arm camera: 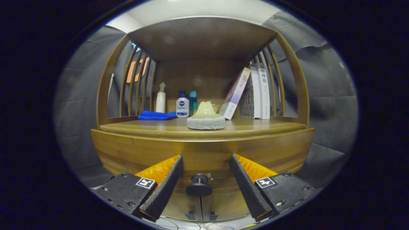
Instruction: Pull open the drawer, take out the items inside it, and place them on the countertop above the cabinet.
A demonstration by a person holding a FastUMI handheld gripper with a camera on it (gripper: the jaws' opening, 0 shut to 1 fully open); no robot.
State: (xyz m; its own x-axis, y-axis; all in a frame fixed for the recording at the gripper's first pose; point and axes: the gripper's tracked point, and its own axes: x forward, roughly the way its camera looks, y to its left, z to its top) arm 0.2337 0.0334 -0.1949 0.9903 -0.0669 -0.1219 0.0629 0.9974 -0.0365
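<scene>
Printed brand mark on the white bottle (182,108) on the surface (166,127), too small to make out; lettering down the spines of the books (259,92) leaning at the right, likewise unclear. Hand-held gripper (206,182) held level, facing the drawer (204,153) front square on, fingers (163,188) spread wide apart, touching nothing. Dark round knob (199,187) sitting between the fingers, just ahead, drawer closed. Above, a pale sponge-like pad (206,118), a blue cloth (156,115), a spray bottle (161,99).
</scene>
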